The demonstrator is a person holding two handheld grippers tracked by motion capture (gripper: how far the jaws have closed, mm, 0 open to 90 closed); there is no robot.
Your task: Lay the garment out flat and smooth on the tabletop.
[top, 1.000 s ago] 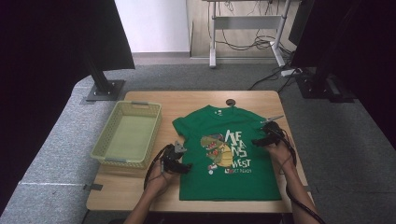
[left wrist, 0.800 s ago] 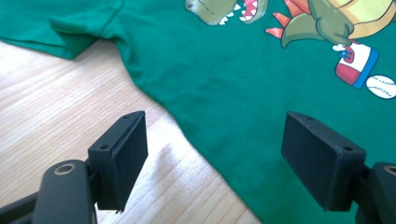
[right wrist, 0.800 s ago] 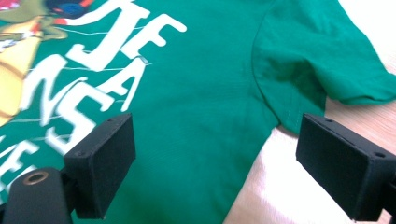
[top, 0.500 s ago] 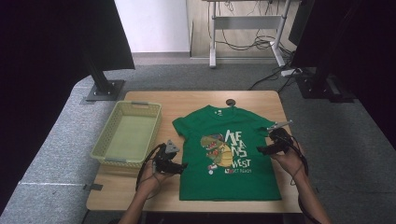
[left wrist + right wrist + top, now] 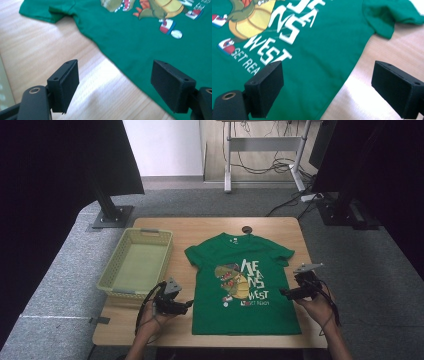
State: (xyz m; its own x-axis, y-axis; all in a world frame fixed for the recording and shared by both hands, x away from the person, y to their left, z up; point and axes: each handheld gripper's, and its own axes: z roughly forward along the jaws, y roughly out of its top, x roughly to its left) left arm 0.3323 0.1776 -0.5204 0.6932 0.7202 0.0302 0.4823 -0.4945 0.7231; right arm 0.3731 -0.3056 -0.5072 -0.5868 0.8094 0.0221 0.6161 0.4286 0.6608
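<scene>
High view first: a green T-shirt (image 5: 245, 285) lies spread flat on the wooden table (image 5: 280, 227), printed side up, with a cartoon dinosaur and white lettering across the chest. The left hand-held gripper (image 5: 187, 304) sits just off the shirt's left edge, low on that side, jaws pointing toward the cloth. The right hand-held gripper (image 5: 283, 292) sits at the opposite edge, jaws pointing inward at the shirt's right side, so the shirt lies between the two. A hand holds each one, forearms coming in from the near edge of the table.

Over to the left gripper view: the left hand-held gripper (image 5: 115, 85) has its jaws spread wide with nothing in them. One jaw hangs over bare wood, the other over green cloth, and the shirt's (image 5: 140, 47) side edge runs through the gap between them. Ahead of this hand-held gripper a short sleeve lies flat on the table (image 5: 37, 50), and the dinosaur print sits ahead on the cloth side.

Right gripper view now: the right hand-held gripper (image 5: 327, 87) is spread just as wide, gripping nothing. One jaw is above the shirt (image 5: 322, 50) close to the white lettering, the other above bare table (image 5: 397, 47), and again the shirt's edge passes between them. The other sleeve lies rumpled ahead of it.

Beyond the left hand-held gripper, on its side away from the shirt, a pale yellow-green basket (image 5: 116, 270) stands on the table.
</scene>
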